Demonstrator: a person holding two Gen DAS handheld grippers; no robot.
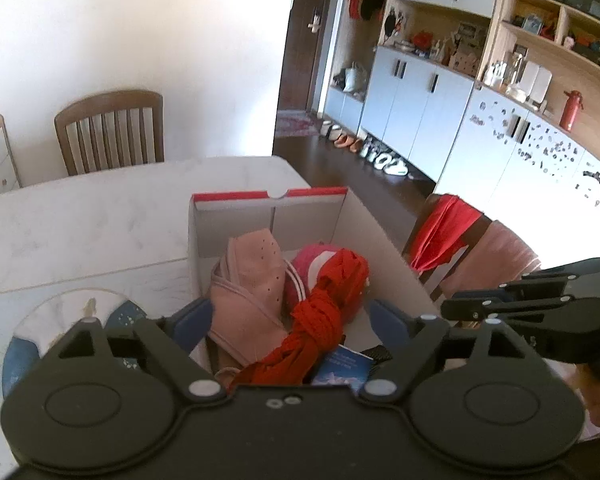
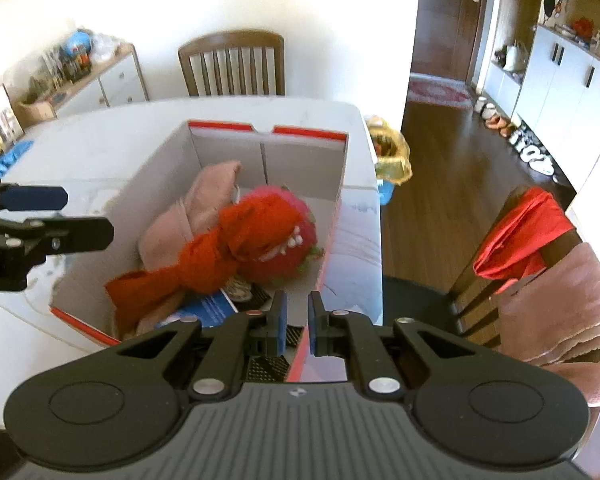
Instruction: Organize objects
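Observation:
An open cardboard box (image 1: 354, 208) (image 2: 160, 168) with a red rim stands on the white marble table (image 1: 100, 216) (image 2: 100, 136). Inside lie a pink cloth (image 1: 252, 280) (image 2: 204, 196), a pink plush toy (image 1: 312, 258) (image 2: 296, 208), a knotted red scarf (image 1: 320, 312) (image 2: 220, 252) and a blue booklet (image 1: 344, 364) (image 2: 212, 308). My left gripper (image 1: 290, 316) (image 2: 88, 216) hovers wide open over the near end of the box, with the scarf below its fingers and nothing held. My right gripper (image 2: 298, 304) (image 1: 472, 300) is shut and holds nothing above the box's near right corner.
A wooden chair (image 1: 110, 128) (image 2: 232, 64) stands at the table's far side. Another chair on the right carries a red cloth (image 1: 444, 232) (image 2: 520, 232) and a pink towel (image 2: 556, 308). A yellow-lined bin (image 2: 392, 156) sits past the table's right edge. A blue-patterned mat (image 1: 16, 344) lies left of the box.

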